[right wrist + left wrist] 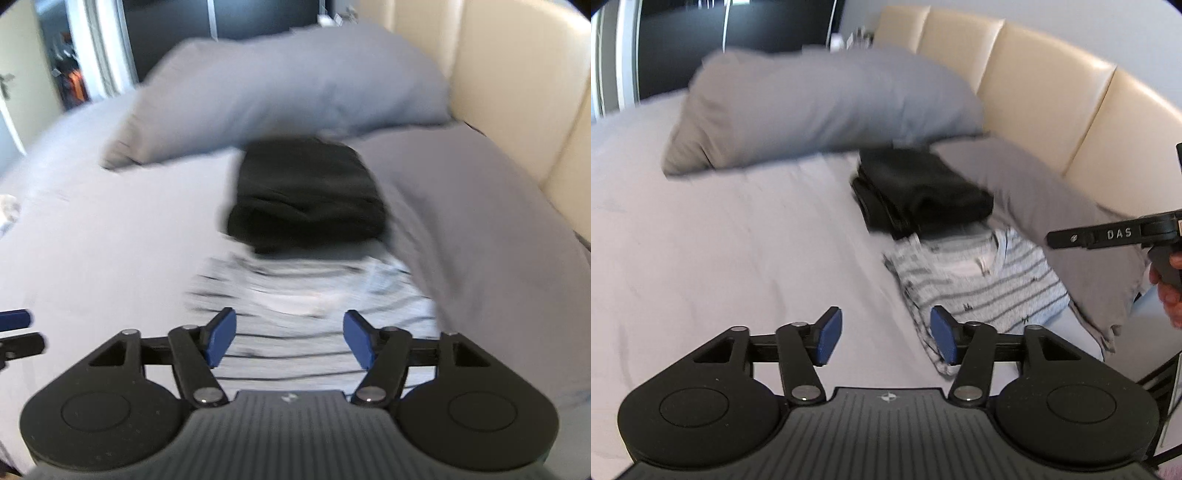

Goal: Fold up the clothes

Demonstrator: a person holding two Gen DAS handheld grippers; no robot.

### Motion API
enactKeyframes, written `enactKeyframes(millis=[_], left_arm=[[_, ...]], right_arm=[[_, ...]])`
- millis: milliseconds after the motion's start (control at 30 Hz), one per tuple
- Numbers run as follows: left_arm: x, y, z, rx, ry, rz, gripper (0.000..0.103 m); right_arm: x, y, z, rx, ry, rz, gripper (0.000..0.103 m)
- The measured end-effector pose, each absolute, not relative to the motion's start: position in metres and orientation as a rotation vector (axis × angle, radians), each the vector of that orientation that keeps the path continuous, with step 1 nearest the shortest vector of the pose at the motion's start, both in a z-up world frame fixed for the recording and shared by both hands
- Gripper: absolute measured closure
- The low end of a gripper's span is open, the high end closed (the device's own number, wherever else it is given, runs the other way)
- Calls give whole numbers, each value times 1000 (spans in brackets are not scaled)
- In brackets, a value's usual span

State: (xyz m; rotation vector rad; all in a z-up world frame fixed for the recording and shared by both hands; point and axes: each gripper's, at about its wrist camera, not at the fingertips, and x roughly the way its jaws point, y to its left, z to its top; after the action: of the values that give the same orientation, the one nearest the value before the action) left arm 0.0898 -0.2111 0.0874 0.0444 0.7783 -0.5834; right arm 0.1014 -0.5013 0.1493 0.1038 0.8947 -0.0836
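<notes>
Striped garment [314, 295] folded on bed [92, 240], black garment [306, 199] beside

A bedroom in a home is shown. A wide bed covered with a pale grey sheet [720, 240] fills both views, and a padded cream leather-look headboard [1034, 85] divided into upright panels is seen behind it. Two soft grey pillows [820, 107] [480, 221] are laid against the headboard. Folded clothing is stacked on the sheet: a black folded garment [306, 195] and a white knitted top with thin grey stripes [979, 284]. A dark glazed wardrobe front or window [720, 33] is seen beyond the bed.
</notes>
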Motion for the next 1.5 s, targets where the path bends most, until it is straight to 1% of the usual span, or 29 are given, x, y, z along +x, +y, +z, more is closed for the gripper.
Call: enactKeyframes(millis=[100,133,200,233,367,500,633,767,867,933,1067,1200,1367,1500], left_arm=[[69,-182,106,78,697,-548,38],[63,-172,110,84,682,-540,37],[50,-153,117,90,657,-525,30],[44,-143,120,88,648,-512,29],[18,-104,126,105,599,-439,28],[-4,-65,119,97,556,-365,28],[-17,-31,102,50,535,-288,28],[-29,-8,79,21,531,-218,28],[-37,5,57,29,548,-169,28],[-39,14,43,20,582,-143,28],[-42,27,29,-18,615,-107,28],[-41,29,22,-13,635,-90,28],[-34,33,13,-39,668,-59,28],[-31,29,11,-6,659,-42,28]], right_arm=[[84,-450,165,133,825,-21,21],[78,-434,168,144,808,-3,21],[65,-403,171,164,770,27,18],[58,-386,171,172,745,39,18],[29,-328,161,197,676,84,14],[8,-273,147,175,659,134,13],[-11,-228,135,172,627,114,12],[-35,-191,110,200,579,25,11],[-49,-165,92,111,571,19,11],[-57,-154,83,64,565,34,11],[-60,-144,66,81,573,67,10],[-51,-137,54,80,606,82,10],[-44,-126,48,18,589,74,10],[-37,-128,46,24,583,69,9]])
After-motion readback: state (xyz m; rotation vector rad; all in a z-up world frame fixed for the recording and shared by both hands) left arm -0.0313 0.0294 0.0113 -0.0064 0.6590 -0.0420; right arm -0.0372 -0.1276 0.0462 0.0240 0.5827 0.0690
